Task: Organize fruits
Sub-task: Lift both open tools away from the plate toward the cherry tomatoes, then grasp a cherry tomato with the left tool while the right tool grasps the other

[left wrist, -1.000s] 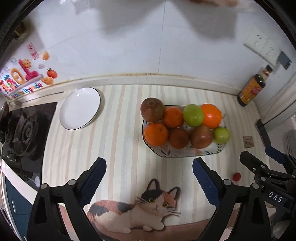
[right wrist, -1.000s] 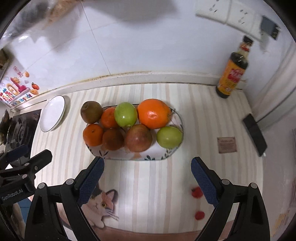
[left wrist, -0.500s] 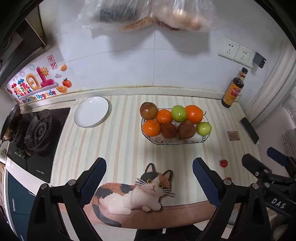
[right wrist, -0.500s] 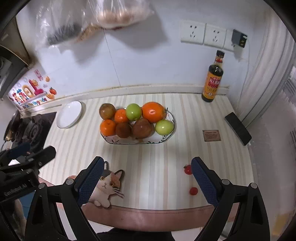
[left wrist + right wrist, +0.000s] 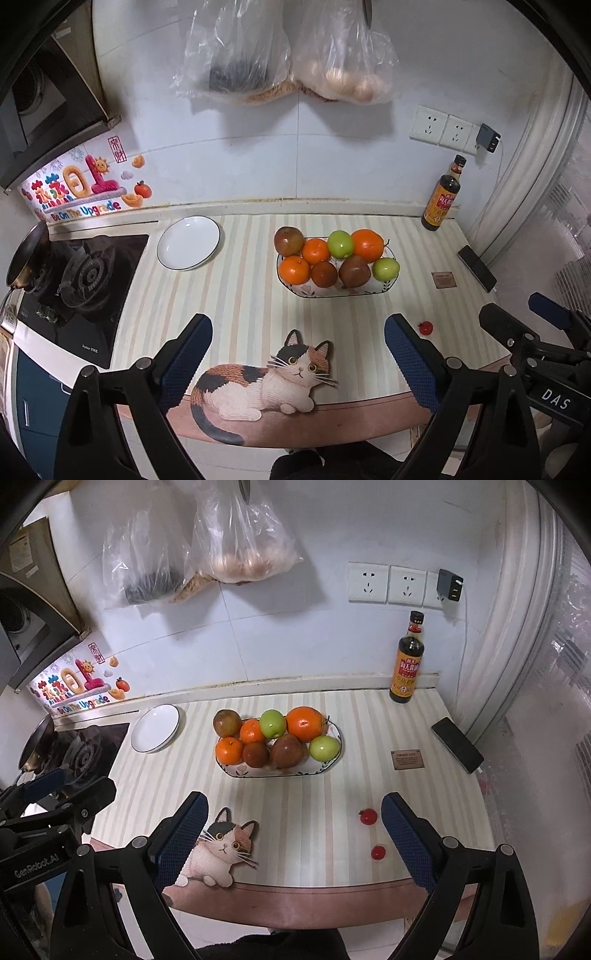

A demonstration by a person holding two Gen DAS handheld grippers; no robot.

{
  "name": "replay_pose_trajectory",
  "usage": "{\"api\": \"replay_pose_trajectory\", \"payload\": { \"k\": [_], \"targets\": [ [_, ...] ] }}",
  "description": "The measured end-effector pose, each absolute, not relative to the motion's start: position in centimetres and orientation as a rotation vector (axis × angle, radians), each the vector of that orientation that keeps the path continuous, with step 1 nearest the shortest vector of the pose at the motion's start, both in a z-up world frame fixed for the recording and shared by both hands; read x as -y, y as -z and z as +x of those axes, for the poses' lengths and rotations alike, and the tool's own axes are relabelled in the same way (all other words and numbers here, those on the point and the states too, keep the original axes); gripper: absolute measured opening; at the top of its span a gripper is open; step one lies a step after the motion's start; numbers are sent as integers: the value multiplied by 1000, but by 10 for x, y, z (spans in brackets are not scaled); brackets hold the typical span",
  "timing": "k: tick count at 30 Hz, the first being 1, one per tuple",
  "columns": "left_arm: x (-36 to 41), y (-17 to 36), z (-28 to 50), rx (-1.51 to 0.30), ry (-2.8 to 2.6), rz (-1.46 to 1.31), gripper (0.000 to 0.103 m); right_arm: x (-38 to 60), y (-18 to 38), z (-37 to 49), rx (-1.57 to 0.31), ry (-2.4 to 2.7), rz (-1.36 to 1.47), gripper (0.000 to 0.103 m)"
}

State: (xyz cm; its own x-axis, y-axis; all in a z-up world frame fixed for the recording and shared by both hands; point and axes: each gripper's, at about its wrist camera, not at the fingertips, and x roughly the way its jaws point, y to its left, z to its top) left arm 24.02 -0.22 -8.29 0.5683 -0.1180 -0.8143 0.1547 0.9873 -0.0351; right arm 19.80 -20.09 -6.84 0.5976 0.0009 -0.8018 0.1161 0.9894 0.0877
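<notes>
An oval patterned dish (image 5: 388, 286) (image 5: 334, 758) on the striped counter holds oranges (image 5: 367, 244) (image 5: 305, 723), green apples (image 5: 340, 243) (image 5: 324, 748) and brownish-red fruits (image 5: 289, 240) (image 5: 288, 751). An empty white plate (image 5: 188, 242) (image 5: 155, 728) lies to its left. Two small red fruits (image 5: 368, 816) (image 5: 378, 852) lie near the counter's front right; only one small red fruit (image 5: 425, 327) shows in the left wrist view. My left gripper (image 5: 297, 354) is open and held back over the front edge, empty. My right gripper (image 5: 293, 830) is likewise open and empty, far from the dish.
A gas stove (image 5: 79, 280) and a pan (image 5: 26, 258) are at the left. A soy sauce bottle (image 5: 407, 664), a phone (image 5: 457, 744) and a small brown card (image 5: 407, 759) sit at the right. Plastic bags (image 5: 288, 55) hang on the wall. A cat-shaped mat (image 5: 266, 376) lies at the front.
Both grippers have pulled back and upward from the dish; the fruit now looks smaller and the counter's front edge, wall bags and sockets have come into view. Both stay open.
</notes>
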Motion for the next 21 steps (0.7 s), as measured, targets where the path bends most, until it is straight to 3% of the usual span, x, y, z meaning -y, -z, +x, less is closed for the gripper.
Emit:
{"api": "replay_pose_trajectory", "payload": {
  "k": [5,9,16,18,20,21],
  "targets": [
    [2,83,240,-959,162,20,96,210,70,196,-922,33,206,97],
    [12,95,251,-987,145,10,102,243,86,204,-934,29,280,98],
    [67,155,289,-1101,101,79,102,330,161,231,-1056,128,364,98],
    [89,178,300,-1140,100,116,102,355,195,236,-1117,145,391,93],
    [111,201,308,-1181,100,162,102,371,228,239,-1181,140,416,76],
    [123,213,312,-1203,106,189,102,377,248,239,-1226,130,426,74]
  ]
}}
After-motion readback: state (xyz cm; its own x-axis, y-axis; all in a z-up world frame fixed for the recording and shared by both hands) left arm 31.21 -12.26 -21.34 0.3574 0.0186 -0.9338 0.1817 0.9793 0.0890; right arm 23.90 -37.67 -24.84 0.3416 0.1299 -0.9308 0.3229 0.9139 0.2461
